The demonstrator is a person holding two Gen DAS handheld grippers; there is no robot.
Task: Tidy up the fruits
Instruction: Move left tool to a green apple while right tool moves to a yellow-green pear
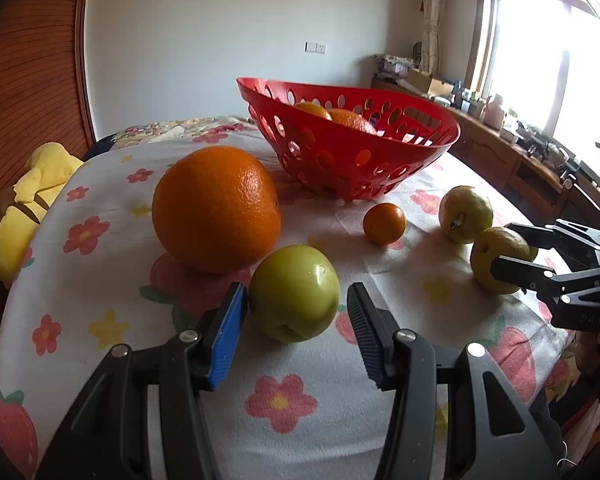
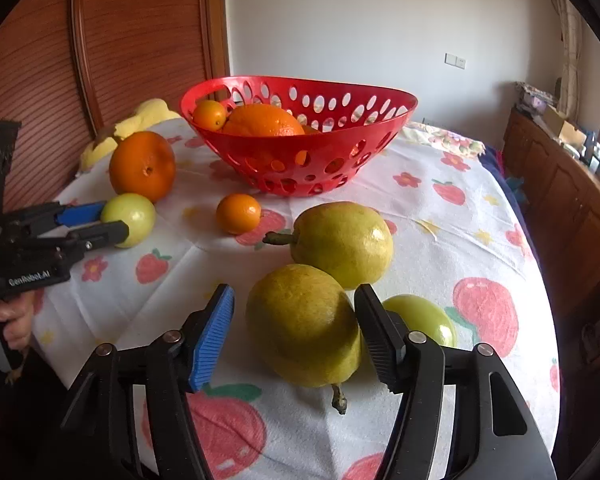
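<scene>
Reaching with open jaws, left gripper (image 1: 296, 312) around a round green apple (image 1: 294, 292), right gripper (image 2: 294, 328) around a yellow pear (image 2: 302, 324), neither squeezed yet; the red holey plastic basket (image 2: 340, 152) held only oranges (image 2: 262, 120).

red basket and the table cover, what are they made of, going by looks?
Red basket: looks like moulded plastic, glossy; uniform colour, thin rim, clean oval cut-outs with light shining through.
Table cover: looks like soft woven or fleecy fabric, matte; it shows fold creases and drapes over the edge, printed with flowers and strawberries. Exact fibre can't be told.
</scene>
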